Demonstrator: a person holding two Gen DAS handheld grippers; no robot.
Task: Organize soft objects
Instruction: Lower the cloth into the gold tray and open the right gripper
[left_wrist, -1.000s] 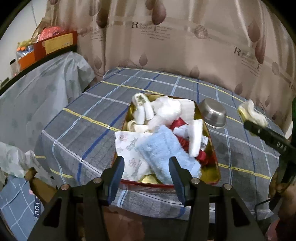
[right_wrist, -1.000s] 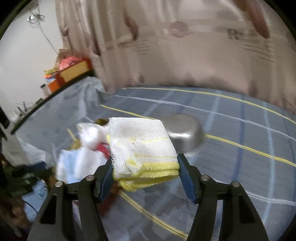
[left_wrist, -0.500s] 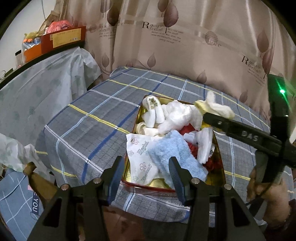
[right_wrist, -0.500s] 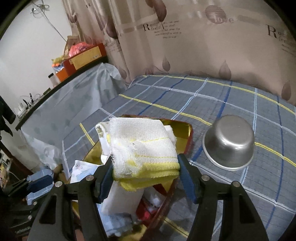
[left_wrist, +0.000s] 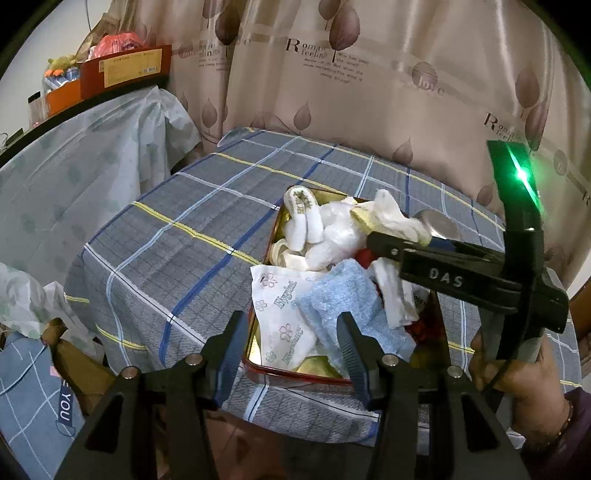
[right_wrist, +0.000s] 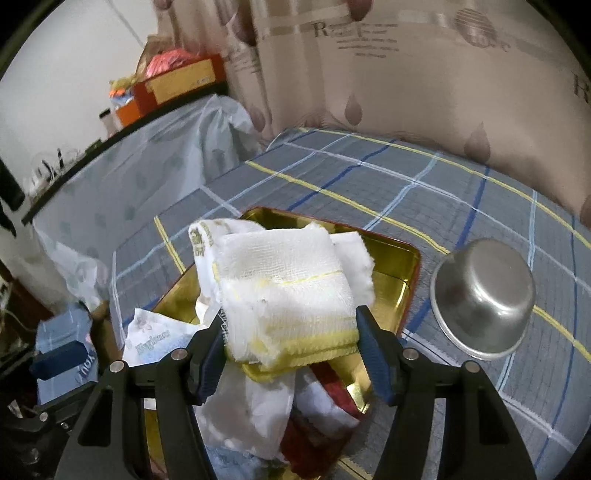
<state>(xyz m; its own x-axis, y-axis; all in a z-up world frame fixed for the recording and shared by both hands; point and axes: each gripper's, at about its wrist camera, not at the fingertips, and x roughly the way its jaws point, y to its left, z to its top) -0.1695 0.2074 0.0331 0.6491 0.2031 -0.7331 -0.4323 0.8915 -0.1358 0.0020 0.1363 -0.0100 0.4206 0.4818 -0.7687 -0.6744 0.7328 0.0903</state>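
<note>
A gold tin tray with a red rim (left_wrist: 295, 373) sits on the checked table and holds soft items: a blue towel (left_wrist: 347, 310), a printed tissue pack (left_wrist: 284, 317), white socks (left_wrist: 303, 221), white plastic and red cloth. My right gripper (right_wrist: 291, 347) is shut on a folded white cloth with a yellow edge (right_wrist: 288, 291) and holds it over the tray (right_wrist: 395, 266). In the left wrist view that cloth (left_wrist: 391, 218) hangs over the tray's far part. My left gripper (left_wrist: 288, 347) is open and empty, just before the tray's near rim.
An upturned steel bowl (right_wrist: 484, 314) stands on the table right of the tray. A curtain (left_wrist: 369, 74) hangs behind the table. A covered shelf with boxes (left_wrist: 122, 70) is at the left. Bags lie on the floor at lower left (left_wrist: 33, 306).
My right gripper has carried the yellow-edged cloth leftward from beside the steel bowl to above the tray. My left gripper stays open near the tray's front.
</note>
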